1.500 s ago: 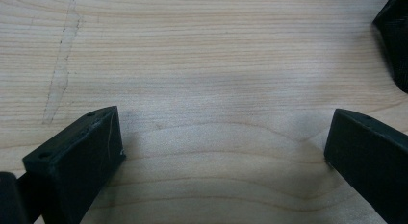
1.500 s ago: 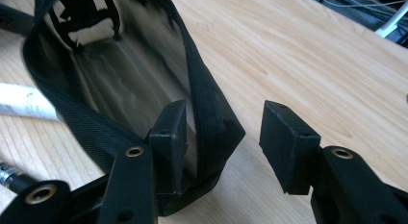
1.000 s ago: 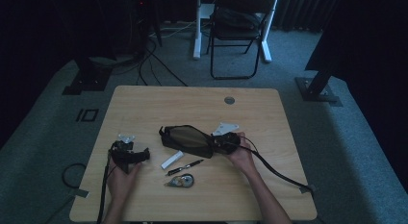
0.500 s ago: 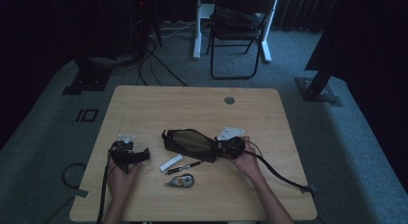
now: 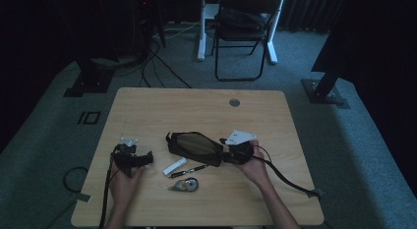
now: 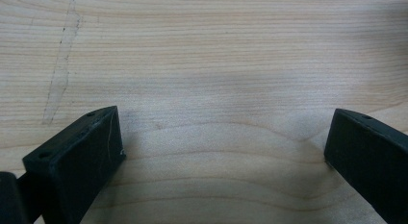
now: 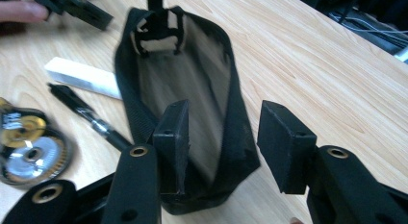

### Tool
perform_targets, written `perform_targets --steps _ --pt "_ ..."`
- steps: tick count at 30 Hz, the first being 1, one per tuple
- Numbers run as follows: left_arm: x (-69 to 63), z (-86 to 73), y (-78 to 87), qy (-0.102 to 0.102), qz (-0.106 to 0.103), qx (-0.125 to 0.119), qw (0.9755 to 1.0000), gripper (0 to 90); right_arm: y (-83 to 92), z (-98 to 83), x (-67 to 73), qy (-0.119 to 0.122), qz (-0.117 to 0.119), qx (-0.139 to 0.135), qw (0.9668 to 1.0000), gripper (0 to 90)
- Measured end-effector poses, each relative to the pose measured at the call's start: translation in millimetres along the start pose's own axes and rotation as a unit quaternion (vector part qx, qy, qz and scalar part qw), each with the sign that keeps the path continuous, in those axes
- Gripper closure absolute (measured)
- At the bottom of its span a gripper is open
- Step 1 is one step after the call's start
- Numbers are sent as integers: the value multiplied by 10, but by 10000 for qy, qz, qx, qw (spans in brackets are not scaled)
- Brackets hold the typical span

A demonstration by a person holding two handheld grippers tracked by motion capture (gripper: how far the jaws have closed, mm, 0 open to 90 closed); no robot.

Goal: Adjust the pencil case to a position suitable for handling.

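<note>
Mesh pouch [image 7: 192,89] mouth gapes; right hand-held gripper [image 7: 223,137] jaws opening, straddling its edge.

The right tongs [image 5: 227,156] have just been opening at the black mesh pouch [image 5: 193,147], whose end lies between the jaws with one pad clear of it. The pouch now sits slightly further right in the frame, flatter on the worktop [image 5: 196,101].

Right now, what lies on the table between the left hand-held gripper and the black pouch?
In the high view, a white stick-shaped item lies between the left hand-held gripper and the black pouch, with bare table on either side.
</note>
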State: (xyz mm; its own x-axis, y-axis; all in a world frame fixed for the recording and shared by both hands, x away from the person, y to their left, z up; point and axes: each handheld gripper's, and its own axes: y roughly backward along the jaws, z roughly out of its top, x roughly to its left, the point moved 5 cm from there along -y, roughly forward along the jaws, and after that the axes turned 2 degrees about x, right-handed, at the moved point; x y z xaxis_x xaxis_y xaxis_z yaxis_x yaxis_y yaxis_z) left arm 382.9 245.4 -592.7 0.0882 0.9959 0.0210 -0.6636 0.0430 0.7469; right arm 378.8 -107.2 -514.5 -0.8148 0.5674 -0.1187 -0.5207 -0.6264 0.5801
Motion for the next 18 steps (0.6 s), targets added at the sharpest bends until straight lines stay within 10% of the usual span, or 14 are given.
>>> perform_targets --steps 18 --pt "-1 0 0 -1 -3 -2 10000 0 86 -5 268 -61 352 -196 9992 533"
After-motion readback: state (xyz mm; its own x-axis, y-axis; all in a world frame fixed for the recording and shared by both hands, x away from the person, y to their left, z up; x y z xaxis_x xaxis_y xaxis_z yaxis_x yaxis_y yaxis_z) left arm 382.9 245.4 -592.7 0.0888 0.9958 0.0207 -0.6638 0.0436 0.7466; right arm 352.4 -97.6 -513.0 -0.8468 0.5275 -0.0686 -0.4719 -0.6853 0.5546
